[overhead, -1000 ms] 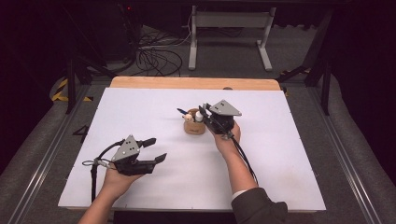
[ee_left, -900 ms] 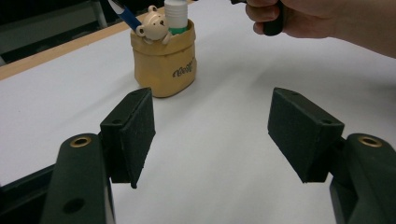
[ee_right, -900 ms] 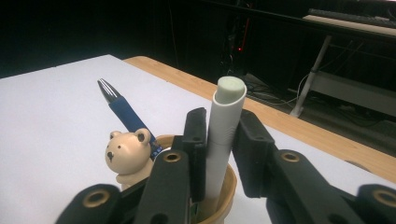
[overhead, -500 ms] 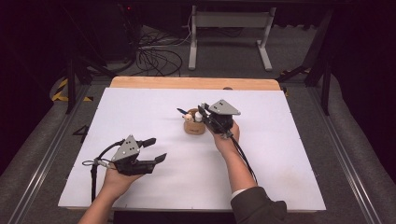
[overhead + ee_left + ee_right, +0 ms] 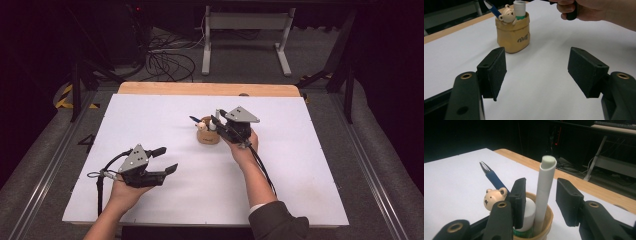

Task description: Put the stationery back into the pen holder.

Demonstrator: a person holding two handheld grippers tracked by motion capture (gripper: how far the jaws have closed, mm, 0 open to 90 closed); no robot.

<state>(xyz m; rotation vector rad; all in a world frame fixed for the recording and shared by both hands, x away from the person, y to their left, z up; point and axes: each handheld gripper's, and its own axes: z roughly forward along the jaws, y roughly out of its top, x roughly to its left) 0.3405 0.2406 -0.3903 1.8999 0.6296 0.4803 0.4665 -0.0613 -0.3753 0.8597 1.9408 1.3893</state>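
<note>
White marker (image 5: 545,195) upright in tan cup (image 5: 207,136), mid-table

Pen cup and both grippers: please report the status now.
Right gripper jaws just opened around white marker, pads clear of it. Marker stands in pen cup. Left gripper open, idle over table. Nothing in the way.

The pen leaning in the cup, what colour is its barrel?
Dark blue pen, clearest in the right gripper view.
</note>
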